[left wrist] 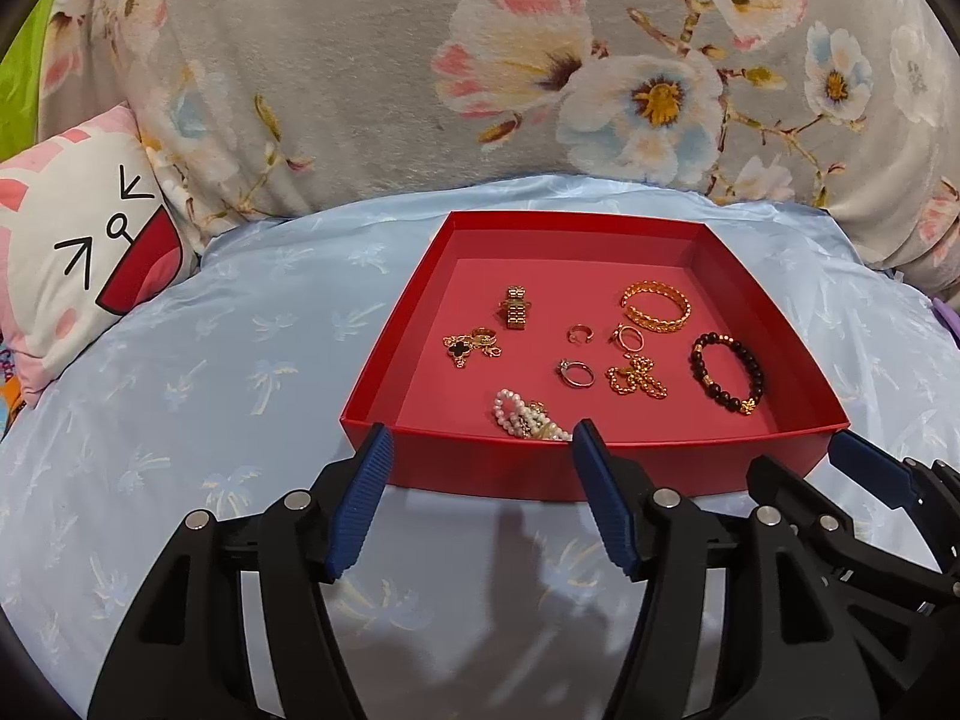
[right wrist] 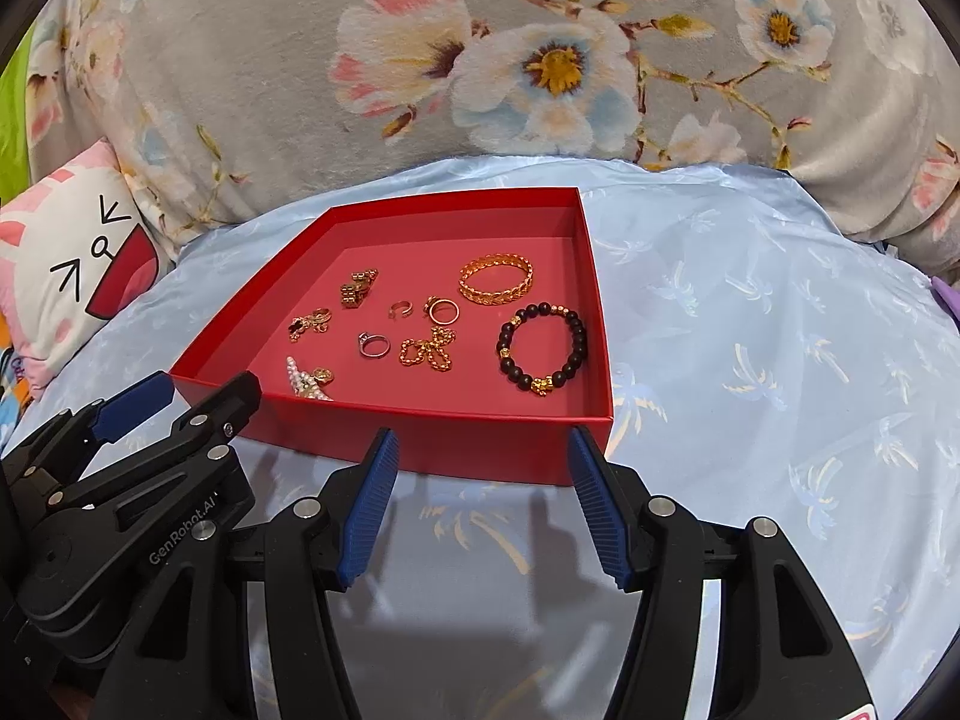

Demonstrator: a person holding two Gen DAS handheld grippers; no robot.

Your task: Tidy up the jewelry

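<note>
Both grippers sit side by side just in front of the red tray (left wrist: 630, 456), near wall, nothing held. Left gripper (left wrist: 483, 450): jaws wide apart, blue pads (left wrist: 360, 510) empty, tips at the tray's front wall. Right gripper (right wrist: 483, 450): same, jaws spread wide, empty, tips level w/ front wall nr the tray's right corner. Tray sits on a light blue sheet (left wrist: 210, 360) w/ palm print; floral grey blanket (left wrist: 360, 90) behind, cartoon pillow (left wrist: 78, 240) at left. All jewelry is inside the tray, pieces apart from each other: gold cuff bangle (left wrist: 655, 306) back right, dark bead bracelet (left wrist: 727, 373) right side, gold chain (left wrist: 636, 377) bunched up mid, silver ring (left wrist: 577, 373) just left of it, gold ring (left wrist: 627, 337) behind the chain, small open hoop (left wrist: 579, 333) centre, gold link ring (left wrist: 514, 307) back left, clover charm piece (left wrist: 471, 348) left, pearl bracelet (left wrist: 531, 417) heaped at the front wall, partly hidden by the rim in the right wrist view. Can't tell if the clover piece is a bracelet or earrings.
</note>
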